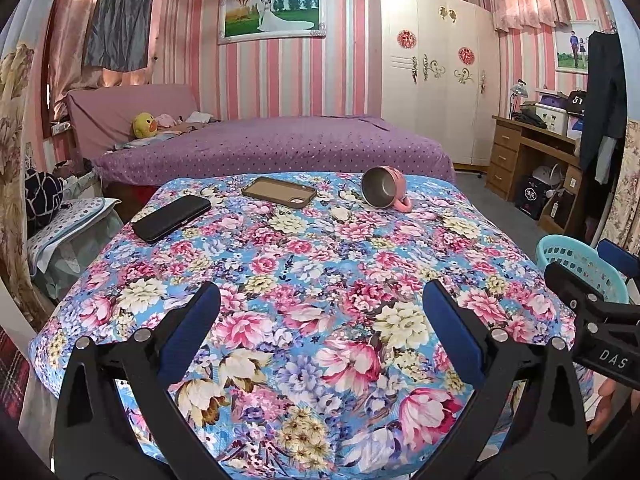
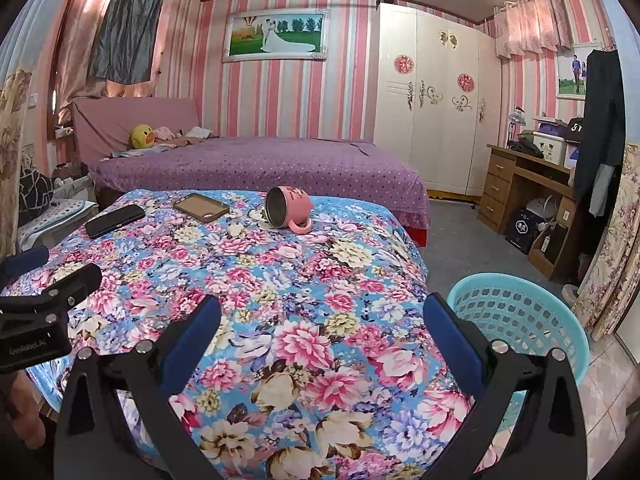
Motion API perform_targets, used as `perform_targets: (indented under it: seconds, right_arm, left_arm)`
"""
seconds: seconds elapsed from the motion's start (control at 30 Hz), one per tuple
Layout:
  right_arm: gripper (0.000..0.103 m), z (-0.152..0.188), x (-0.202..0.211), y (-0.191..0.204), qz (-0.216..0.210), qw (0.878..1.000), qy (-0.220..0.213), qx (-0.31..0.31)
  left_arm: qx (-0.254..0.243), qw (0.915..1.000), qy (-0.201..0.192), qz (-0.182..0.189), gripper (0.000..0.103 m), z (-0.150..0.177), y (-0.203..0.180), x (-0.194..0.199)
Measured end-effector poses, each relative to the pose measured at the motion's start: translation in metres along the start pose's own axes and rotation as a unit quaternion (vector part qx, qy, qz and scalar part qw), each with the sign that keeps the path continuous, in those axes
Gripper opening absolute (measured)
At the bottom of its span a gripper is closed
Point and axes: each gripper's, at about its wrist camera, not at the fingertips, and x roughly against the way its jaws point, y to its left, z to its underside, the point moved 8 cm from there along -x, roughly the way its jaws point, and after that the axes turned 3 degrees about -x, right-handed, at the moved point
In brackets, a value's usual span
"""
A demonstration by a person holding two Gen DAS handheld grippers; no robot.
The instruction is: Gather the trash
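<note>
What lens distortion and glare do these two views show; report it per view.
Left wrist view: fisheye bends the floral tablecloth into a dome, black vignette at the corners, left tongs sharp. Right wrist view: same bowing, wardrobe edges curve, curtain glows with backlight, right tongs sharp.

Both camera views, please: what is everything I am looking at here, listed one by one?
Floral cloth-covered table: one, blue with pink flowers, foreground.
Pink metal-lined mug: one, lying on its side, far part of the table.
Black phone: one, far left of the table.
Brown phone case: one, empty, inner side up, between phone and mug.
Light blue plastic basket: one, on the floor to the table's right.
Purple dotted bed: one, behind the table.
Yellow duck plush: one, at the bed's head.
White wardrobe: one, back wall.
Wooden desk: one, brown, right side.
Left gripper: black with blue pads, open, empty.
Right gripper: the same, open, empty.
</note>
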Motion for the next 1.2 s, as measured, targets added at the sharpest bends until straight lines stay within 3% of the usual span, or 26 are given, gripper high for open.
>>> perform_targets:
  seconds: [1.2]
  right_arm:
    - [0.099,0.0045,-0.0037,-0.0006,0.009,1.000,0.000,0.008]
  left_arm:
    - [0.002,1.0000,-0.009,0.001,0.098,-0.0031,0.0015,0.0077]
